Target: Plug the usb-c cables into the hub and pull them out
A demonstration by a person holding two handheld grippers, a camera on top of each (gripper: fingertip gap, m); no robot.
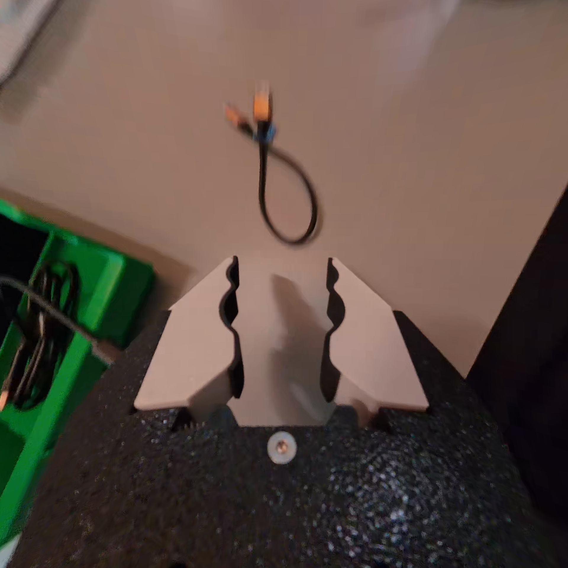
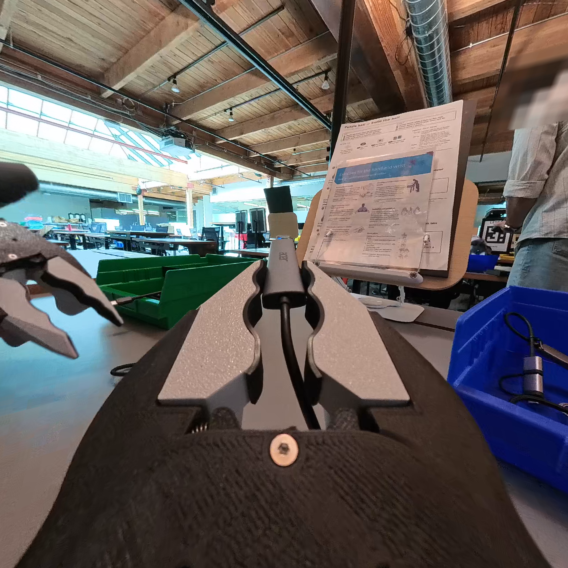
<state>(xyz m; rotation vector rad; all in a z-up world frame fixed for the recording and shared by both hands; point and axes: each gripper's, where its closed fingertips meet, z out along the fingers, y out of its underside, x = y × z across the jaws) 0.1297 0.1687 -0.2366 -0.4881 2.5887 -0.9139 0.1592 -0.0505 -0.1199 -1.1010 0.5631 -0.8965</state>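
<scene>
We see the right gripper [image 2: 283,270] with its fingers [image 2: 224,325] closed on the grey hub [image 2: 282,276], which it holds raised above the worktop [image 2: 46,399]. The hub's black lead [image 2: 292,353] runs back between the fingers. A beige-and-black plug [image 2: 281,215] sits in the hub's far end.

The left gripper [image 1: 282,267] hangs over the worktop with its fingers [image 1: 196,332] spread apart and nothing between them. Ahead of it a short black usb-c cable [image 1: 289,196] lies in a loop on the bare surface, its two orange-tipped ends [image 1: 261,106] close together; the view is blurred, so we cannot tell whether they touch.

To that gripper's left stands a green bin [image 1: 92,292] with coiled dark cables [image 1: 46,322] inside. In the right wrist view a blue bin [image 2: 491,384] holding an adapter [image 2: 533,378] stands to the right, and a document stand [image 2: 387,196] is beyond the hub.
</scene>
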